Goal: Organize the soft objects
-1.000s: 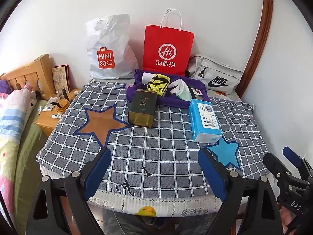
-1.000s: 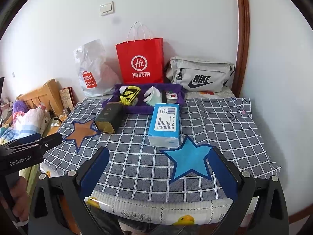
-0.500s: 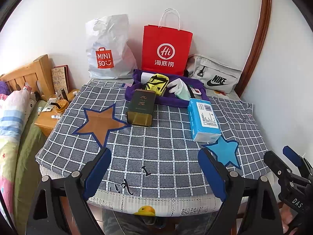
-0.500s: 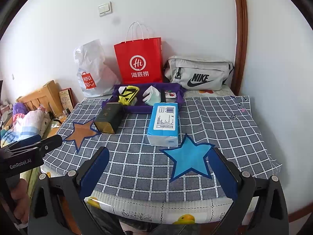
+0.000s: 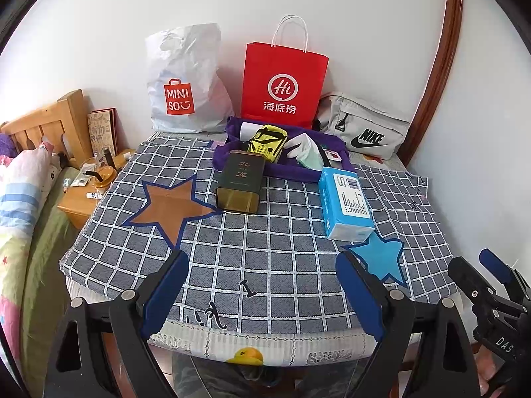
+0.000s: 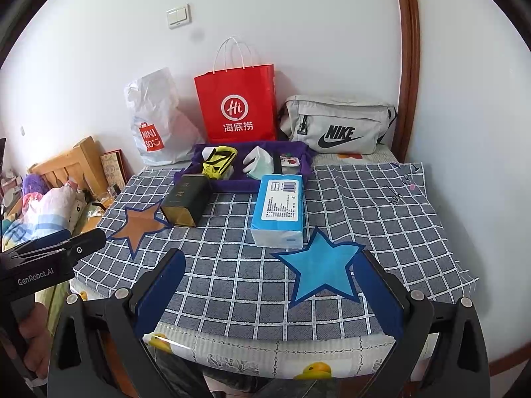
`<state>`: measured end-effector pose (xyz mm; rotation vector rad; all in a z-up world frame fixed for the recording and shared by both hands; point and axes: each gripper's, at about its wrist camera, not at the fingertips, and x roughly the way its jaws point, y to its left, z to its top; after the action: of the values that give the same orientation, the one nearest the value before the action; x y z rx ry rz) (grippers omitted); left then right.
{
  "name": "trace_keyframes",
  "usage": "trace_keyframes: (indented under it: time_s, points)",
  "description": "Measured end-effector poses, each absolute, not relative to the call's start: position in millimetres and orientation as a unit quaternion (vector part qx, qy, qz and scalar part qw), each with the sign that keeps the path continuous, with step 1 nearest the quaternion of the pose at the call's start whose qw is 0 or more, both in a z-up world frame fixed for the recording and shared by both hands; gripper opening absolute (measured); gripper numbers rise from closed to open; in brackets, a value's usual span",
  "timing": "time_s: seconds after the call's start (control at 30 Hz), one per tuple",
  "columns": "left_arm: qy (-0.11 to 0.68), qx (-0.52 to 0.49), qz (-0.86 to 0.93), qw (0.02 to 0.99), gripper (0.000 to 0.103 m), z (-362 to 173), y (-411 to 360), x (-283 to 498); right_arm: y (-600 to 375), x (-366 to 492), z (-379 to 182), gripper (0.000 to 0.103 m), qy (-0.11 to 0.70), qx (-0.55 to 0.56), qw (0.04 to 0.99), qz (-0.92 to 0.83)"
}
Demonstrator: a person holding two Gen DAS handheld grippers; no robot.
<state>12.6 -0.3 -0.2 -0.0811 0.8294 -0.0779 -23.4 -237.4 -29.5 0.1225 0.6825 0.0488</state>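
Both grippers are being held above the table's near edge, clear of every item. The left gripper [image 5: 262, 288] is seen with jaws spread wide, nothing between them; the right gripper [image 6: 268, 288] likewise is standing open and empty. A checked cloth [image 5: 292, 242] is covering the table. The blue tissue pack [image 6: 280, 209] is lying flat right of centre, its near end just beside a blue star patch [image 6: 322, 275]. A dark tea tin [image 5: 240, 182] is lying left of it, touching the purple fabric tray [image 5: 292, 174] at the far edge. Inside the tray, a yellow-black pouch [image 5: 267, 142] and a white glove [image 5: 303, 146] are being kept.
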Motion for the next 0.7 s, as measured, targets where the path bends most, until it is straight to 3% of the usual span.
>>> trace_keyframes:
  time_s: [0.7]
  points:
    - [0.401, -0.041, -0.035, 0.915, 0.09, -0.5, 1.5, 11.2, -234.6, -25.7, -26.4, 0.1, 0.331, 0.056, 0.942, 0.027]
